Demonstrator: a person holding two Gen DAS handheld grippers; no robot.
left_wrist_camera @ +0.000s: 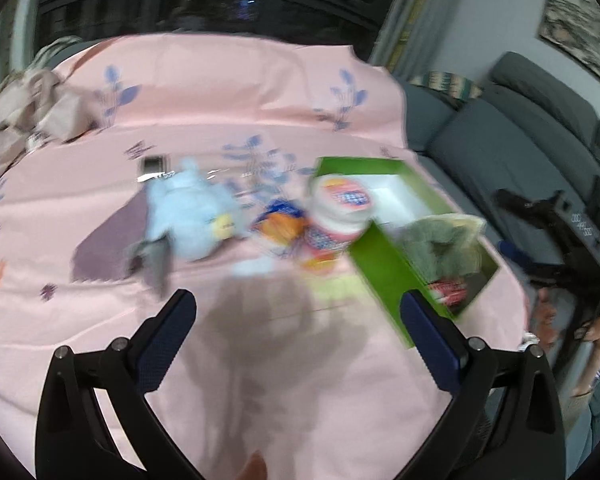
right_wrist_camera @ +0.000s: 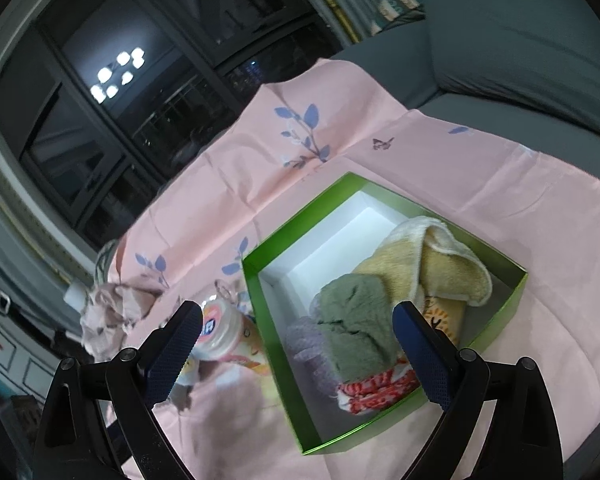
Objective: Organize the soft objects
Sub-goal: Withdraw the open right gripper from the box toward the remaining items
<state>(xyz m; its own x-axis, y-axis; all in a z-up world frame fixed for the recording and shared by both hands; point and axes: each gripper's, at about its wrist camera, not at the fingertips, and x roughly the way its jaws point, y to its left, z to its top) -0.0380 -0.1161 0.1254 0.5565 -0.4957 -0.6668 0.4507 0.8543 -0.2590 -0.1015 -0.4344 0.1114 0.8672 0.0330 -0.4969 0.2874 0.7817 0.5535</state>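
A green box (right_wrist_camera: 274, 340) sits on the pink floral cloth (right_wrist_camera: 260, 168). It holds a grey-green plush cloth (right_wrist_camera: 356, 328), a yellow towel (right_wrist_camera: 440, 272), a lilac fuzzy piece (right_wrist_camera: 312, 344) and a red-and-white patterned cloth (right_wrist_camera: 376, 392). My right gripper (right_wrist_camera: 298, 308) hovers open over the box's near left part, with nothing between its fingers. In the blurred left wrist view a light blue plush toy (left_wrist_camera: 192, 216) lies left of the box (left_wrist_camera: 380, 272), beside a purple cloth (left_wrist_camera: 108, 248). My left gripper (left_wrist_camera: 300, 308) stands open and empty above the pink cloth, in front of these.
A white jar with a pink lid (left_wrist_camera: 340, 208) and an orange-and-blue packet (left_wrist_camera: 282, 224) lie between toy and box. Crumpled pale pink fabric (right_wrist_camera: 108, 312) lies at the cloth's far left. A grey sofa (right_wrist_camera: 500, 40) runs to the right, dark windows behind.
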